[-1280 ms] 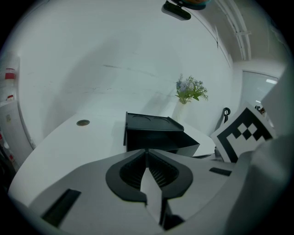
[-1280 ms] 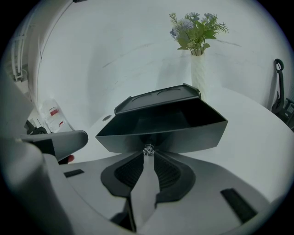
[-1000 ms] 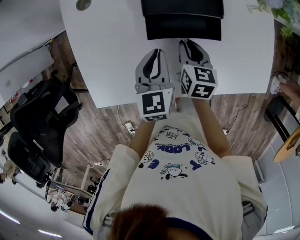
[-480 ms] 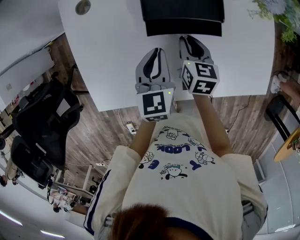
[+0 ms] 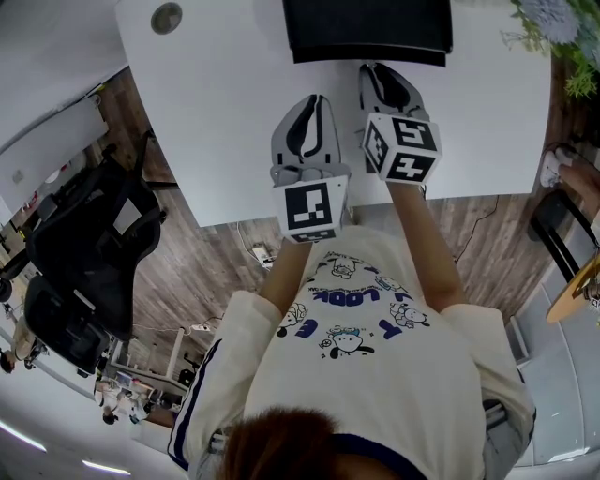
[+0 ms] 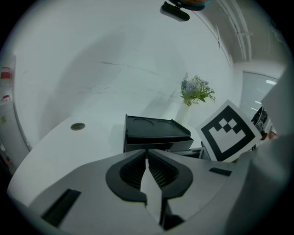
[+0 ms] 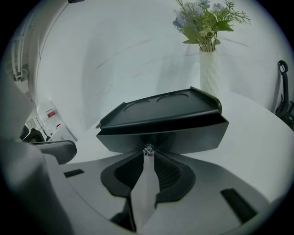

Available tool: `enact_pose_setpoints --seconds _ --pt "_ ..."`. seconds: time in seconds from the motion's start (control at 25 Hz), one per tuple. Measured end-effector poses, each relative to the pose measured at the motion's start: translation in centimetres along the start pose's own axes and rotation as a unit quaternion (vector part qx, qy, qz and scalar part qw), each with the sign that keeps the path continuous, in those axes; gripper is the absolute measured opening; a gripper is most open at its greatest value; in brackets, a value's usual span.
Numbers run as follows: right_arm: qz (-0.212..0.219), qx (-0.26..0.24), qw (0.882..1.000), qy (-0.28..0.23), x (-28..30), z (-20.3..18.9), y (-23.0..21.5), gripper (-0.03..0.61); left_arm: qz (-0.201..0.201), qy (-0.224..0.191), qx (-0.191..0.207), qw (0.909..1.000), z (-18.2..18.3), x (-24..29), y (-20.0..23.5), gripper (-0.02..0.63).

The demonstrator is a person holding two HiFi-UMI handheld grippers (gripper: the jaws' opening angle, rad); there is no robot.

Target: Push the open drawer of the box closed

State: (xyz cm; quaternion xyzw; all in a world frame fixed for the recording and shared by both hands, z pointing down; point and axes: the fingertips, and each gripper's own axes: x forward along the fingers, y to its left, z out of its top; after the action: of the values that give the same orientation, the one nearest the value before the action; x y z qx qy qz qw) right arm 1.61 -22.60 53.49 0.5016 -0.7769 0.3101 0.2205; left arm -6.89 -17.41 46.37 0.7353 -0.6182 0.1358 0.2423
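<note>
A black box stands at the far side of the white table. Only a narrow strip of its drawer front shows under the top. In the right gripper view the drawer front lies just ahead, with a small silver knob in its middle. My right gripper has its tips closed on that knob, and in the head view this right gripper reaches the box. My left gripper rests shut and empty on the table, short of the box.
A white vase of flowers stands behind and to the right of the box. A round grommet is set in the table at the far left. A black office chair stands on the wooden floor to the left.
The right gripper has moved forward, and the drawer has slid into the box until only a thin strip of it shows. The left gripper has stayed put.
</note>
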Motion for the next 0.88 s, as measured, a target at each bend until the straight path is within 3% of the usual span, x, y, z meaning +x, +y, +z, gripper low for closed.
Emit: enact_pose_setpoints --seconds 0.88 --pt "-0.009 -0.009 1.0 -0.015 1.5 1.8 -0.6 0.087 0.006 0.0 -0.005 1.0 0.6 0.6 1.2 0.029"
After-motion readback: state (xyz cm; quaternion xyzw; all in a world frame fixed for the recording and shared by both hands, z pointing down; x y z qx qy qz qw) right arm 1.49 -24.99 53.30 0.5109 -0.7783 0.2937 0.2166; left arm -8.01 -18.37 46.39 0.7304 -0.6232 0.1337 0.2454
